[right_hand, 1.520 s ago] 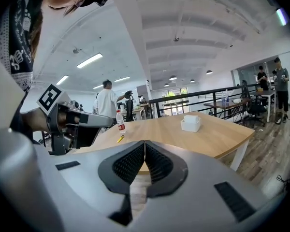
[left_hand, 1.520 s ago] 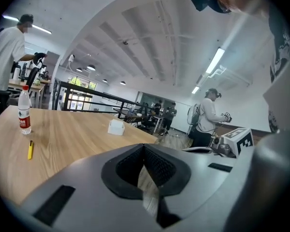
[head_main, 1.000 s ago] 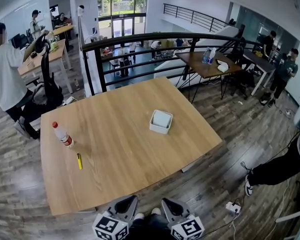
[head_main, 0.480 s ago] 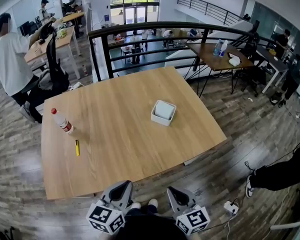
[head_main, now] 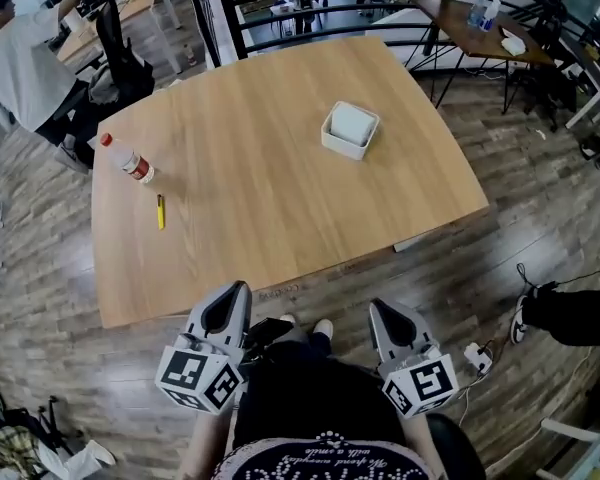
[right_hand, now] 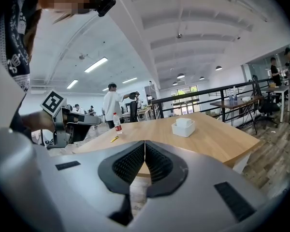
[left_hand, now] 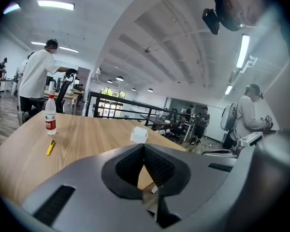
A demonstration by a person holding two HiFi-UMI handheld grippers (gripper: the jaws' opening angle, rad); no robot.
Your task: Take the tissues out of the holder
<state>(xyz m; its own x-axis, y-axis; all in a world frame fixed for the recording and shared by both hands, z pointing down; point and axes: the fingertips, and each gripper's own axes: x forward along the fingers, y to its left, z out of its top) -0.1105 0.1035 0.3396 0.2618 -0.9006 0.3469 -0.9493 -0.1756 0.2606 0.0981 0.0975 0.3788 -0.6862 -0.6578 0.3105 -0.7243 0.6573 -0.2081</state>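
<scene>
White holder (head_main: 350,136) with tissues (head_main: 352,120) in it sits on the far-right part of the wooden table (head_main: 280,228), untouched. Left gripper (head_main: 232,303) and right gripper (head_main: 382,316) both have jaws pressed together and empty, held just off the table's near edge, well apart from the holder. A bottle (head_main: 128,160) stands and a yellow pen (head_main: 161,211) lies on the table's left side, away from the holder.

Bright, even light from ceiling strip lamps (right_hand: 97,64) leaves only a soft shadow by the bottle (head_main: 127,158) near the left edge of the tabletop (head_main: 260,198), while all views bow outward, the gripper views darkening at their corners.
</scene>
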